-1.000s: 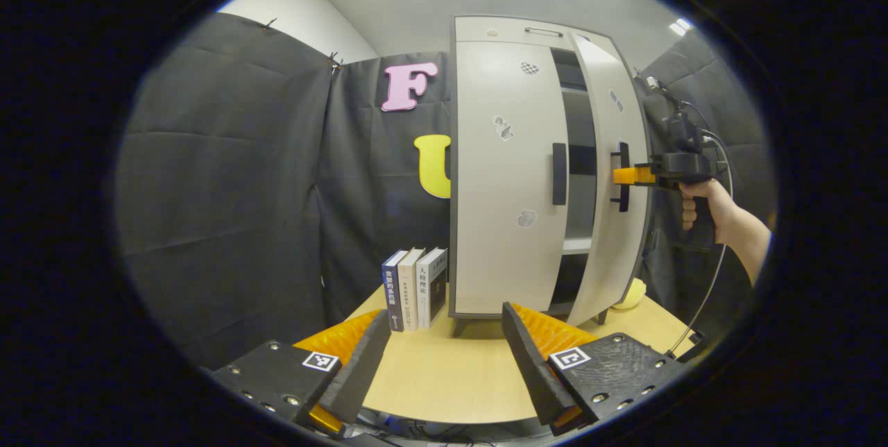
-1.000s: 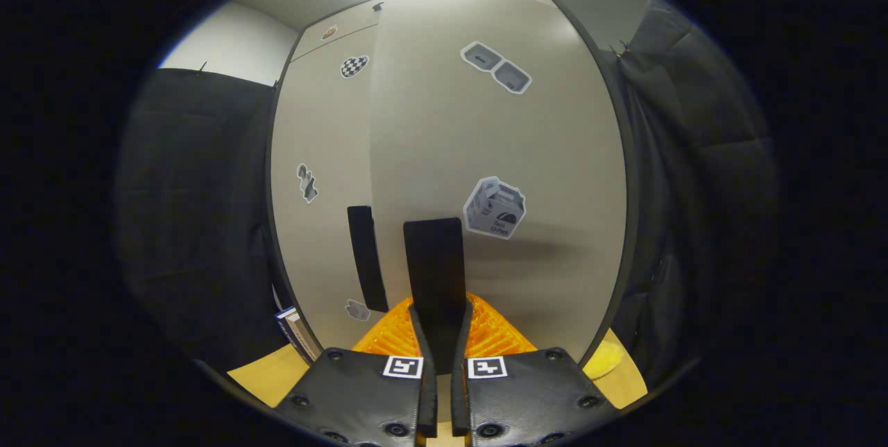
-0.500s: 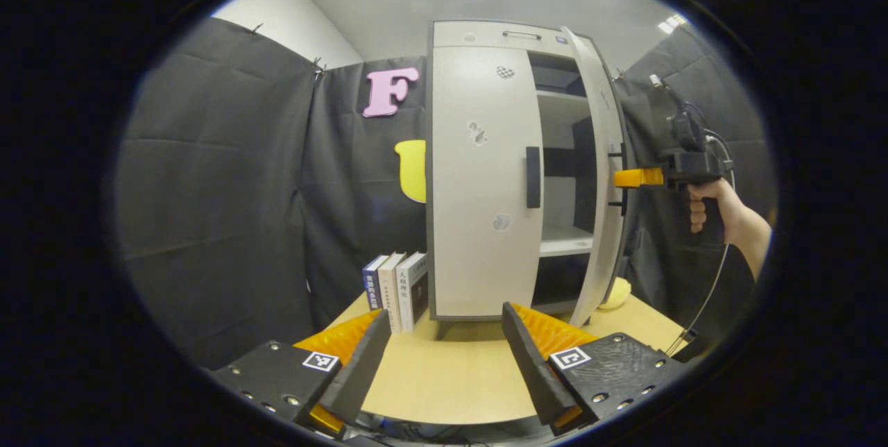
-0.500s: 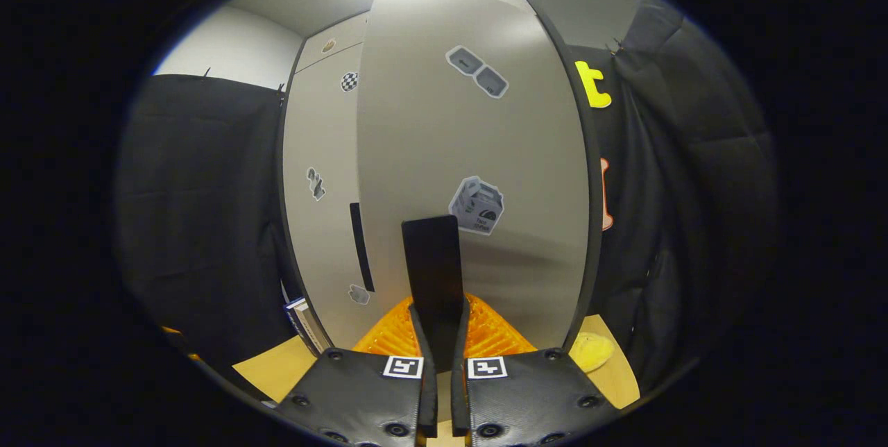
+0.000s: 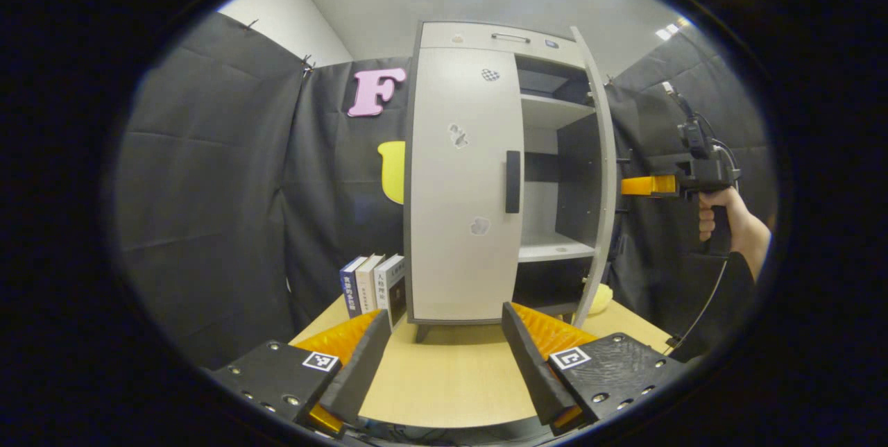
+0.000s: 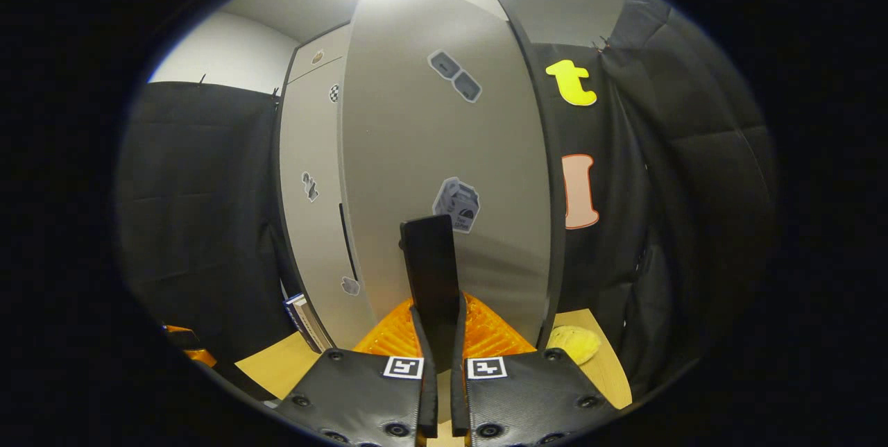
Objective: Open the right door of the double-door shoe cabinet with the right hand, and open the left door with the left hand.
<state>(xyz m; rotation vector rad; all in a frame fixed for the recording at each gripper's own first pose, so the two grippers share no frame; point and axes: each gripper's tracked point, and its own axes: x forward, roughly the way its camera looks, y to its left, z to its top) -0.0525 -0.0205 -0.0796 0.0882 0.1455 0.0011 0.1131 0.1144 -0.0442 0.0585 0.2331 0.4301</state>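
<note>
Cabinet point(image 5: 461, 183) stands on the worktop point(image 5: 451, 377), its right door point(image 6: 444, 176) swung wide and its left door point(image 5: 461, 190) closed. 3 books point(image 5: 371, 284) stand beside it; their spine writing is too small to read. Right tool point(image 6: 437, 364) is clenched on the right door's handle point(image 6: 431, 273). Left tool point(image 5: 444, 357) hangs released, well apart from the left handle point(image 5: 513, 182).

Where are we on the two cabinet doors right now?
Done: the right door stands swung wide, shelves exposed. In hand: the right tool is clamped on that door's black handle. Left to do: the left door is shut, its handle untouched; the left tool is open over the table, short of it.
</note>
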